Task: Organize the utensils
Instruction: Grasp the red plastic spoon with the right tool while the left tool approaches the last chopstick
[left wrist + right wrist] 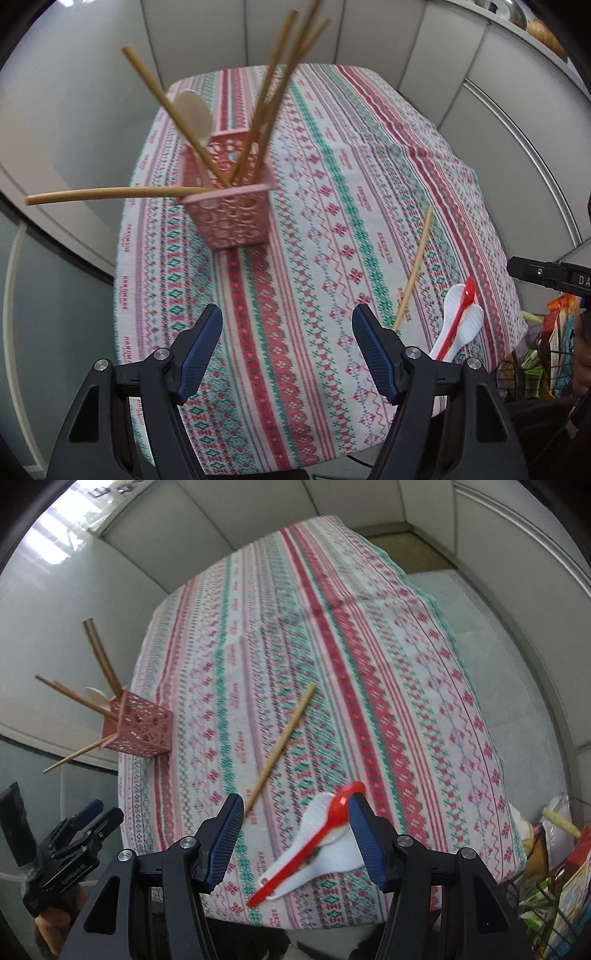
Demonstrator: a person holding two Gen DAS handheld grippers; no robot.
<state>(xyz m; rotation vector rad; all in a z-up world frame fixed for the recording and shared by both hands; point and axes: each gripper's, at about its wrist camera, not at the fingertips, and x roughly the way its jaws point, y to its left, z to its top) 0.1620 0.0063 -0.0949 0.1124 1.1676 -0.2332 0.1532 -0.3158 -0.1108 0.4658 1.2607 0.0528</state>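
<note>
Here the table is covered by a patterned tablecloth [332,184] with red, green and white bands. On its far left part stands a pink perforated holder [231,206], upright. Several wooden chopsticks [280,92] stick out of it in different directions, and a white spoon [194,110] also stands inside, bowl upward. One chopstick leans far out to the left over the rim.

On the near right part of the cloth lies a single loose chopstick [282,744], flat and diagonal. Just beside its near end, to the right, two white spoons [325,845] lie together, and a red spoon [314,843] lies across them, its bowl toward the far side and its handle pointing near.

The left gripper [288,347] hangs above the near middle of the cloth. Its two blue pads are well apart and nothing is between them; only the cloth shows in the gap.

The right gripper [295,834] hangs above the pile of spoons. Its jaws stand apart, with the red spoon and the white spoons seen in the gap between them, but the pads do not press on any of them. The bowl of the red spoon appears just beside the right pad [364,834]. I cannot tell if they touch.

In the right wrist view the left gripper appears at the near left, off the table edge.
</note>
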